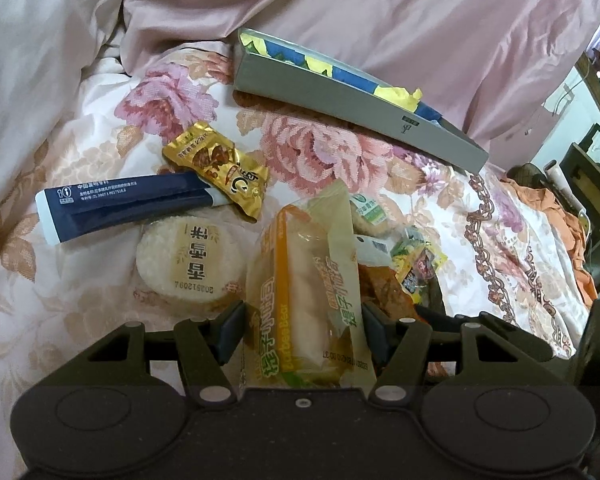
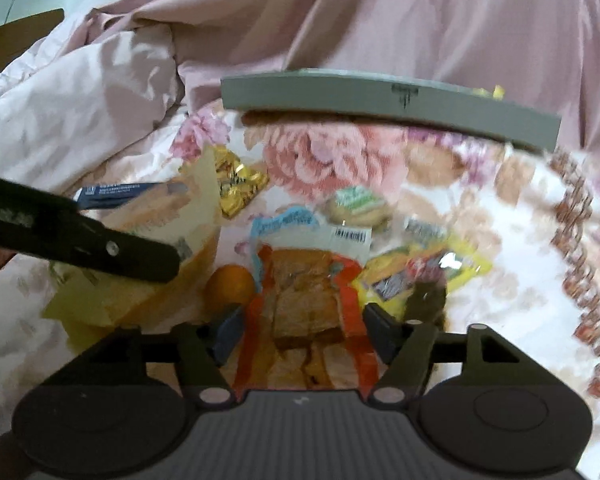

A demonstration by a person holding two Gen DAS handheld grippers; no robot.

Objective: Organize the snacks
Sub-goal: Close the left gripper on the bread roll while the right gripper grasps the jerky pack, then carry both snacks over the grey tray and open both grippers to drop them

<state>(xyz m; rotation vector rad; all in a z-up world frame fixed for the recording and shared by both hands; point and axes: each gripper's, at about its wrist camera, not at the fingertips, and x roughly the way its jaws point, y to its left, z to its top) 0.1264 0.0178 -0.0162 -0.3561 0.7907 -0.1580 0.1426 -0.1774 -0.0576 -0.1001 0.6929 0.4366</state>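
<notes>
Jaws first: the left gripper [image 1: 304,334] has a clear yellow bread pack [image 1: 306,292] lying between its pads; whether they press it I cannot tell, since a small gap seems to show on each side. The right gripper [image 2: 300,330] stands spread around an orange-edged pack of brown squares [image 2: 304,316], its pads apart from the wrapper, so it holds nothing yet; this view is blurred.

All the snacks lie in a loose heap on a flowered bed cover [image 1: 80,312]. Left of the bread sits a round rice cake [image 1: 190,262], with a navy tube [image 1: 120,206] behind it and a gold packet [image 1: 220,170] lying over the tube's right end. To the right are a green-labelled biscuit [image 1: 370,216] and a yellow candy wrapper [image 1: 418,264]. A small orange [image 2: 230,284] rests just left of the brown pack. At the far side lies a flat grey box [image 1: 360,104], open side up with blue and yellow things inside. It looks like the place where the snacks are meant to go, which would explain why both grippers point that way.

Both come in low and near-level from the near side, side by side, the left one showing as a dark bar at the left of the right view.
</notes>
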